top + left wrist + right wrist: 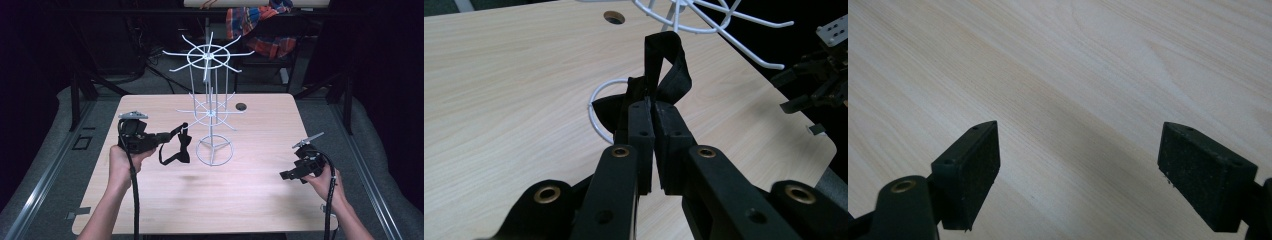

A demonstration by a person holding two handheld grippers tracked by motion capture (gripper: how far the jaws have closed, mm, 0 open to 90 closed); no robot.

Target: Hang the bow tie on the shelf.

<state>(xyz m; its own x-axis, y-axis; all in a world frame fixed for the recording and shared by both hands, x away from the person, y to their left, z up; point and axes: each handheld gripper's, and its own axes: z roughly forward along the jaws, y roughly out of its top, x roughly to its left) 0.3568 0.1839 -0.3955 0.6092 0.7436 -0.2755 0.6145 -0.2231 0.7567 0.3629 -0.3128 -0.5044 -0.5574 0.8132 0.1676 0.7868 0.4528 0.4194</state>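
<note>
A black bow tie (179, 147) with its strap (667, 70) hangs above the table, beside the white wire rack (212, 95). My left gripper (170, 135) is shut on the strap, and in the left gripper view its jaws press together around the black fabric (651, 107). The bow part dangles below the jaws, close to the rack's ring base (214, 151). My right gripper (287, 175) is held low over the table's right side, open, its two pads (970, 172) wide apart with bare wood between them.
The rack's hooked arms (744, 37) reach out at two levels over the table's middle. A round hole (241, 106) lies in the tabletop (235, 200) behind the rack. A colourful cloth (260, 25) hangs on a frame beyond the table. The table's right edge is near my right hand.
</note>
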